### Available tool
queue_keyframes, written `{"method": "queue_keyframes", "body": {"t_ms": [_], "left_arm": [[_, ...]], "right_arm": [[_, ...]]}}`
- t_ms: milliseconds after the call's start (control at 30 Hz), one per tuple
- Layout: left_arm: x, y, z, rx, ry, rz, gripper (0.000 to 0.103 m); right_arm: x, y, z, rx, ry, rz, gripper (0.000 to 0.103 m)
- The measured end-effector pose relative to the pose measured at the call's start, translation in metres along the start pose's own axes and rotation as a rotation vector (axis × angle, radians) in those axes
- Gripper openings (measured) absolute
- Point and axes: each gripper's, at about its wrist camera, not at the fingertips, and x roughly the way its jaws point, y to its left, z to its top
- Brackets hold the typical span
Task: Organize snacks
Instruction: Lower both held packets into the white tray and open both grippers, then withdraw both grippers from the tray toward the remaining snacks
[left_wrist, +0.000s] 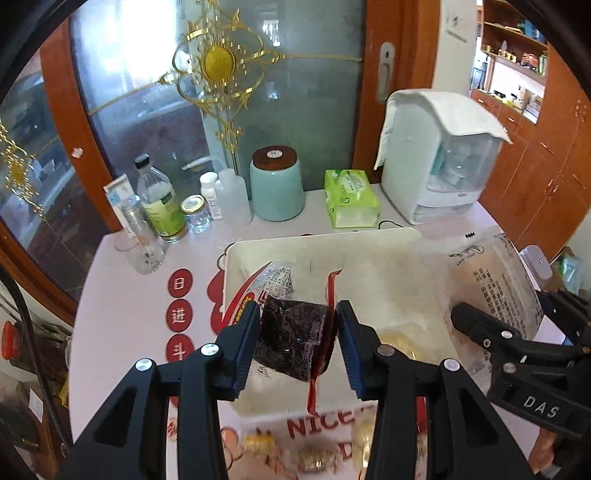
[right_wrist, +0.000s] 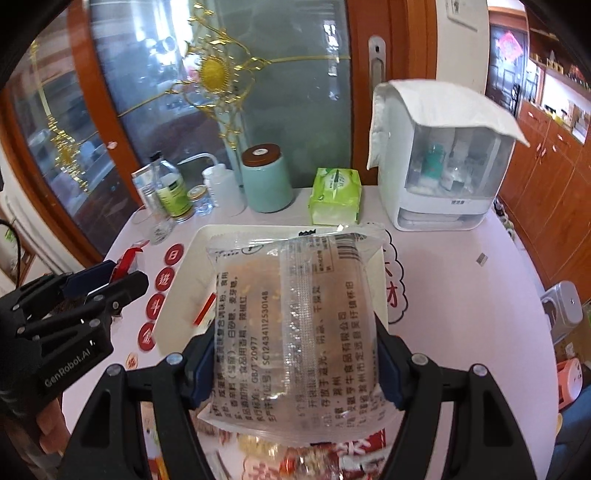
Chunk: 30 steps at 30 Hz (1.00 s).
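My left gripper (left_wrist: 299, 314) is shut on a small dark snack packet (left_wrist: 295, 332) with a red sealed edge, hanging over the near part of a white tray (left_wrist: 321, 242). A clear packet with red print (left_wrist: 275, 278) lies inside the tray. In the right wrist view my right gripper (right_wrist: 295, 332) is shut on a large clear snack packet (right_wrist: 295, 314) printed with black text, held above the white tray (right_wrist: 186, 273). The same clear packet (left_wrist: 498, 284) and the right gripper (left_wrist: 517, 306) show at the right of the left wrist view. The left gripper (right_wrist: 125, 275) appears at the left.
Along the back of the pink table (right_wrist: 461, 295) stand bottles and jars (left_wrist: 162, 206), a teal canister (left_wrist: 277, 184), a green tissue pack (left_wrist: 351, 199) and a white appliance under a cloth (left_wrist: 439, 158). Loose wrapped sweets (left_wrist: 310, 458) lie near the front edge. Wooden cabinets (left_wrist: 546, 166) line the right.
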Motion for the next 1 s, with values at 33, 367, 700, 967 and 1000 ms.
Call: {"method": "queue_keyframes", "body": {"t_ms": [33, 367, 700, 967, 1000], "left_arm": [[0.011, 0.001, 0.004, -0.007, 0.014, 0.001, 0.041], [0.098, -0.012, 0.006, 0.008, 0.14, -0.012, 0.027], [0.132, 0.003, -0.001, -0.071, 0.2, 0.038, 0.089], [0.129, 0.003, -0.006, -0.041, 0.204, 0.054, 0.089], [0.127, 0.003, -0.007, -0.036, 0.201, 0.057, 0.089]], "right_arm": [[0.012, -0.001, 0.004, 0.006, 0.007, -0.015, 0.071], [0.089, -0.01, 0.014, 0.075, 0.106, -0.057, 0.073], [0.119, -0.027, 0.009, 0.133, 0.143, -0.06, 0.078], [0.113, -0.025, 0.013, 0.123, 0.118, -0.056, 0.08], [0.112, -0.024, 0.013, 0.123, 0.119, -0.054, 0.08]]}}
